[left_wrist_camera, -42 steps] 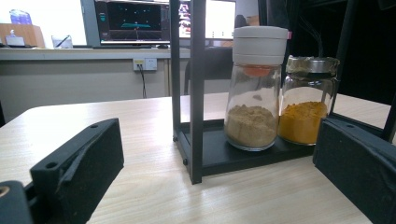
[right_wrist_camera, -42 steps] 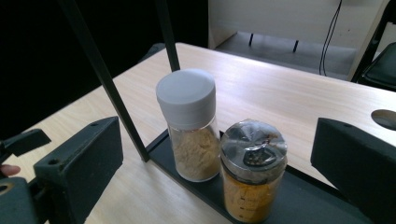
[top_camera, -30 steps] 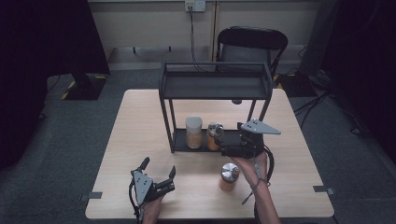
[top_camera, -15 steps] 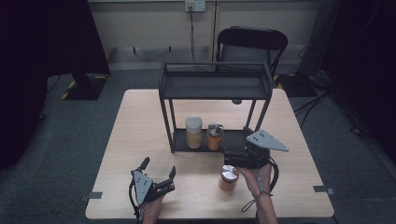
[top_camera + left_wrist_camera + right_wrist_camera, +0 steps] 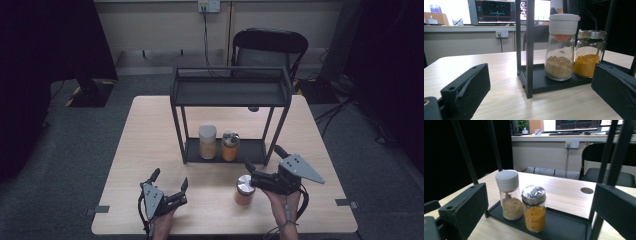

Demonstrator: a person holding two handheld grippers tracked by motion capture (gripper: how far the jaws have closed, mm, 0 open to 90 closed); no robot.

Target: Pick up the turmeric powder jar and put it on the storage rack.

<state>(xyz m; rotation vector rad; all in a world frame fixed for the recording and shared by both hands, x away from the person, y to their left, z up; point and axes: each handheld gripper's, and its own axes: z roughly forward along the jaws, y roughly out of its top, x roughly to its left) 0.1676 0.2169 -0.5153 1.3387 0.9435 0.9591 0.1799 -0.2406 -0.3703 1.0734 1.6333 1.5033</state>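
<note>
A black two-tier rack (image 5: 230, 92) stands mid-table. On its lower shelf a white-lidded jar of tan powder (image 5: 207, 141) and a silver-lidded jar of orange powder (image 5: 230, 146) stand side by side. A third silver-lidded orange jar (image 5: 244, 189) stands on the table in front of the rack. My right gripper (image 5: 263, 157) is open just right of that jar, not touching it, aimed at the shelf. The left gripper (image 5: 170, 178) rests open near the front edge. Both shelf jars, white-lidded jar (image 5: 509, 195) and orange jar (image 5: 534, 207), appear between the right jaws at a distance.
The rack's front post (image 5: 529, 50) rises between my left jaws, with the white-lidded jar (image 5: 561, 47) and orange jar (image 5: 587, 57) behind it. A black chair (image 5: 267, 47) stands beyond the table (image 5: 150, 130). A cable hole (image 5: 587, 190) marks the tabletop behind the rack.
The right gripper has drawn back from the rack's lower shelf toward the front edge, still open. The jar on the table and the left gripper have not moved.
</note>
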